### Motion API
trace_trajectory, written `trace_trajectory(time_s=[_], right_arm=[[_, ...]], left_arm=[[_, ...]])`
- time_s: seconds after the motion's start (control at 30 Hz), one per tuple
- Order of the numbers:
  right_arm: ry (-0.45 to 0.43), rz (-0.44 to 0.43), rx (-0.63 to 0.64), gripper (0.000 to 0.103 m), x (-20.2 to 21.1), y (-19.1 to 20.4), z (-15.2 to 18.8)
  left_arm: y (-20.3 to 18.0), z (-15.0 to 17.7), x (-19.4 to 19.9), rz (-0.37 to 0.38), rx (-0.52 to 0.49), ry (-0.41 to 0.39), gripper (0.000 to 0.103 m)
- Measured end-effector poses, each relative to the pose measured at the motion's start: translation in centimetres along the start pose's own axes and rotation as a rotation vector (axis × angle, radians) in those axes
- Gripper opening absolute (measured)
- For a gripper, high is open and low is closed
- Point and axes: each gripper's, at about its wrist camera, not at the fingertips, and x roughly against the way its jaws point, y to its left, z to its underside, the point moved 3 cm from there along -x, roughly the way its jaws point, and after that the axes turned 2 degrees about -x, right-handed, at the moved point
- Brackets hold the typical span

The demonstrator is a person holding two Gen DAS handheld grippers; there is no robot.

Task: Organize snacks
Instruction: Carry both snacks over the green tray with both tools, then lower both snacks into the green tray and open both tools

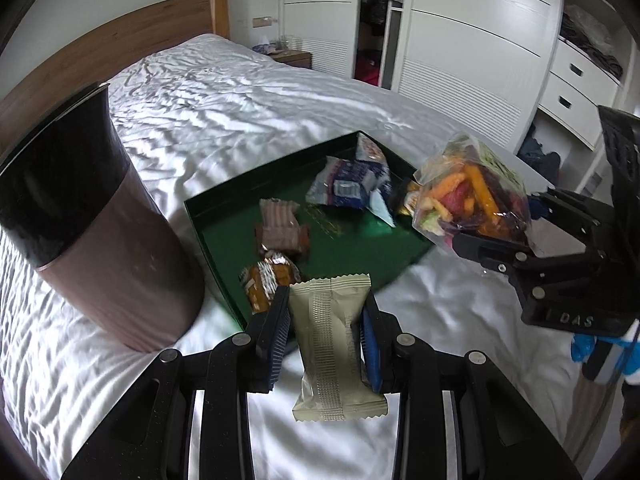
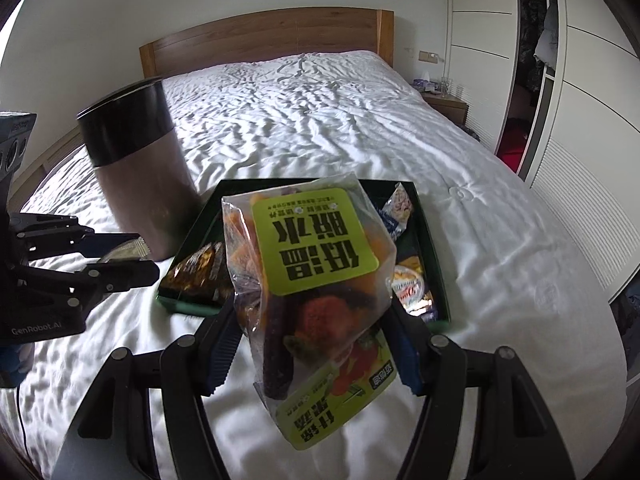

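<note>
1. Beige snack bar (image 1: pixel 334 344) is hanging clamped in the left tool (image 1: pixel 326 334), near the green tray (image 1: pixel 218 232) on the bed (image 1: pixel 240 112); its slick wrapper could be slipping.
2. Clear bag of dried vegetable crisps (image 2: pixel 316 280) is sitting clamped in the right tool (image 2: pixel 316 344), risking crushing.

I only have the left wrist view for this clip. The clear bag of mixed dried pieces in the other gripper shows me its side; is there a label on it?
Observer: Yes. In the right wrist view the clear bag of dried pieces carries a large lime-green label with black characters, upside down to that camera.
Operator: Is the right gripper actually clamped on it?
Observer: The right gripper has a blue-padded finger on each side of the bag's lower half.
Operator: Is there anything on the bin's far side?
Observer: The brown cylindrical bin with a black liner stands with the wooden headboard beyond it.
</note>
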Motion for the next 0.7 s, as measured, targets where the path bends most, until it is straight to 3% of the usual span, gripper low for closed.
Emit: trace_trajectory(time_s=[0.23,0.47,0.7], right_arm=[[-0.006,0.021,-0.016,0.103,-4.4,-0.1,-1.9],[0.044,0.032,-0.032,0.103,-8.7,-0.5,-0.9],[0.05,0.04,-0.013,0.103,-11.5,-0.8,0.1]], left_arm=[[1.6,-2.0,-4.4,-0.068,0.036,0.011,0.028],[1.7,-1.2,-9.1,-0.103,0.036,0.06,0.028],[1.7,-1.1,-11.1,-0.136,0.027,0.053,0.029]])
